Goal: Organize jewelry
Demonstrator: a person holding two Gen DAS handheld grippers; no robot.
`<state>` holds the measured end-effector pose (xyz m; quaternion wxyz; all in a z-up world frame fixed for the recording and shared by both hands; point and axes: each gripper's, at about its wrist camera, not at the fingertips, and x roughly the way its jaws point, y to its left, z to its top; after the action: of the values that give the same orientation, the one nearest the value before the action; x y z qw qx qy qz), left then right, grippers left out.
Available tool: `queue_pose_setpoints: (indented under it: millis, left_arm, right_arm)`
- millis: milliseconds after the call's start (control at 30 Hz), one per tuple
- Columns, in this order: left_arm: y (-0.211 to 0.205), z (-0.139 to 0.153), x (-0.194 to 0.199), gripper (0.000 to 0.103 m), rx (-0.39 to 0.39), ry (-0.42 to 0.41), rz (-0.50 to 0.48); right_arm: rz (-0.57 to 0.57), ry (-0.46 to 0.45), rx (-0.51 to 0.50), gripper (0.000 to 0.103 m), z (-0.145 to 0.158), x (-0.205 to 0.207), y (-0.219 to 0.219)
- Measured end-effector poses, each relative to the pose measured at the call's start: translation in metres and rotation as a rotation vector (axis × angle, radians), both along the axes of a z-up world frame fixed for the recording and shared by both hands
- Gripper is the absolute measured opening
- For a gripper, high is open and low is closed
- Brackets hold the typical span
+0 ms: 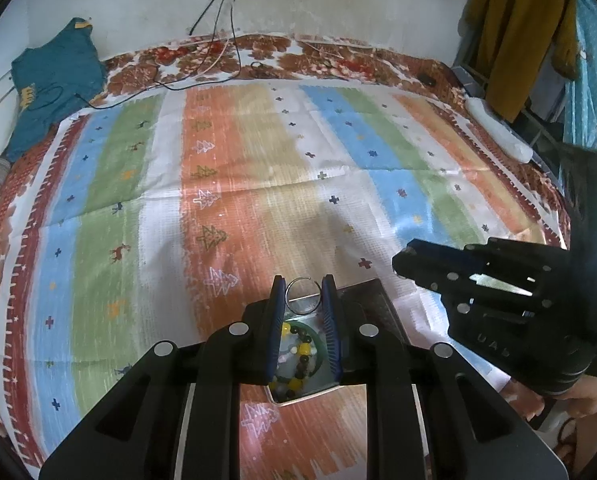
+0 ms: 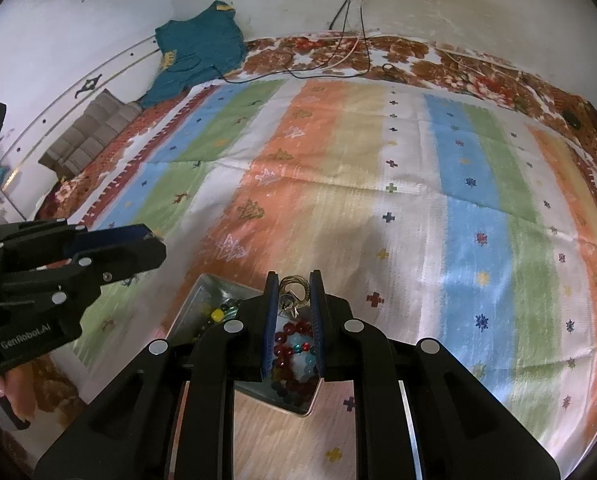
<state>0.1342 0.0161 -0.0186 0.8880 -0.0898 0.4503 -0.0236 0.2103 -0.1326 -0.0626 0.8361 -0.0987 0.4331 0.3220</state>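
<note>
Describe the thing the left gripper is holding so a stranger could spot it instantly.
Start at the striped bedspread and find the metal tin of beads on it. Just above the tin, the left gripper pinches a thin silver ring between its blue pads. Unlike the colourful beaded bracelets below, it is plain bare metal.

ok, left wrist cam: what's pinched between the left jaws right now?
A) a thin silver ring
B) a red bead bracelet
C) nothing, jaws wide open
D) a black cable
A: the thin silver ring sits upright between the blue pads of the left gripper, above the metal tin of beads.
</note>
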Motion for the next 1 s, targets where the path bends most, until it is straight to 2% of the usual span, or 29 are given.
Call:
queue_pose_setpoints:
  millis: [400, 433, 467, 533, 700, 833, 1000]
  left_arm:
    - [-0.003, 0.002, -0.009, 0.019, -0.011, -0.01, 0.0]
    - [-0.003, 0.003, -0.009, 0.025, -0.013, -0.011, 0.002]
    - [-0.002, 0.003, -0.009, 0.026, -0.015, -0.012, 0.004]
    - [0.0, 0.005, -0.01, 0.027, -0.017, -0.013, 0.012]
    - [0.005, 0.007, -0.014, 0.032, -0.027, -0.018, 0.04]
    - [0.008, 0.009, -0.023, 0.04, -0.023, -0.018, 0.054]
    - [0.009, 0.013, -0.038, 0.044, -0.01, -0.027, 0.059]
  right_arm:
    - [0.021, 0.026, 0.005, 0.018, 0.0, -0.009, 0.003]
    - [0.018, 0.029, 0.005, 0.022, 0.0, -0.01, 0.003]
    - [0.012, 0.033, 0.005, 0.031, 0.0, -0.01, 0.002]
    - [0.0, 0.026, -0.005, 0.038, 0.0, -0.009, -0.001]
    - [-0.026, 0.015, -0.032, 0.038, -0.001, -0.012, -0.008]
    - [-0.042, 0.002, -0.03, 0.043, 0.003, -0.016, -0.015]
    - [-0.068, -0.012, -0.014, 0.051, 0.008, -0.021, -0.024]
